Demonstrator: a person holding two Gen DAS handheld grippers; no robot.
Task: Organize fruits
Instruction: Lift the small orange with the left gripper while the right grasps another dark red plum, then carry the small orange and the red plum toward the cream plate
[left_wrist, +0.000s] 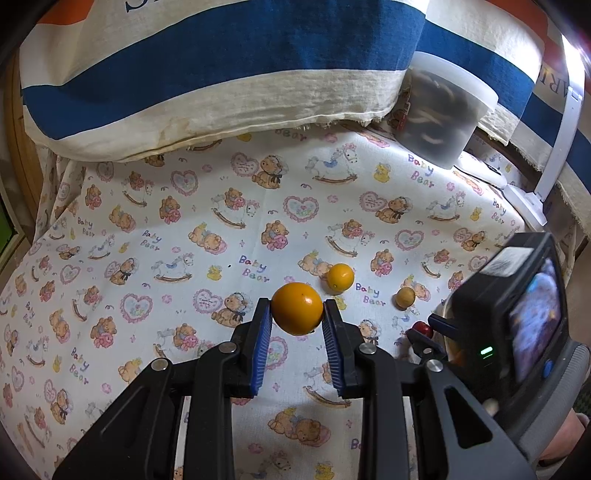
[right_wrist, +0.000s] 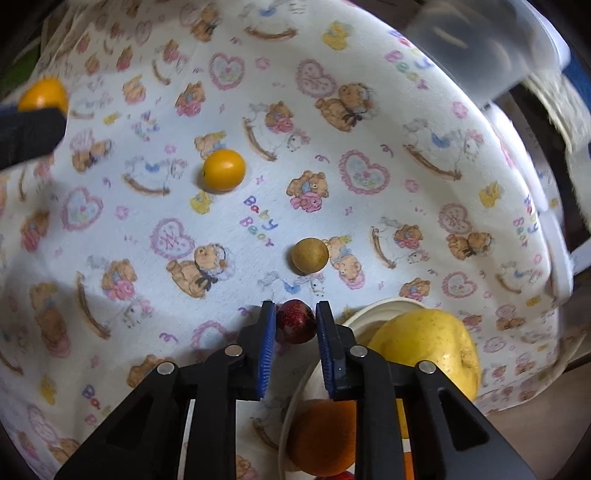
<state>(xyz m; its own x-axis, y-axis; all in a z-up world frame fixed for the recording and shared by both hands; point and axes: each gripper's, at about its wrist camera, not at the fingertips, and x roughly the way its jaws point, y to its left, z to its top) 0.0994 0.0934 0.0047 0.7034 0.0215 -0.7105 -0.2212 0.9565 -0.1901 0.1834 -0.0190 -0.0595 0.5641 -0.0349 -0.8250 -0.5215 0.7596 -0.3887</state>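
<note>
My left gripper (left_wrist: 297, 314) is shut on a large orange-yellow fruit (left_wrist: 297, 308) and holds it above the cloth; it also shows at the far left of the right wrist view (right_wrist: 42, 94). My right gripper (right_wrist: 295, 321) is shut on a small dark red fruit (right_wrist: 295, 321), seen too in the left wrist view (left_wrist: 423, 328). A smaller yellow fruit (right_wrist: 223, 170) (left_wrist: 340, 277) and a brownish round fruit (right_wrist: 309, 255) (left_wrist: 405, 297) lie on the cloth ahead. A white bowl (right_wrist: 369, 308) at the right holds a yellow pear-like fruit (right_wrist: 428, 350) and an orange (right_wrist: 321, 437).
A Baby Bear print cloth (left_wrist: 184, 221) covers the table. A clear plastic tub (left_wrist: 439, 110) with dark contents stands at the back right. A blue-and-cream striped fabric (left_wrist: 221, 74) hangs over the back. A white lamp base (left_wrist: 528, 203) stands at the right.
</note>
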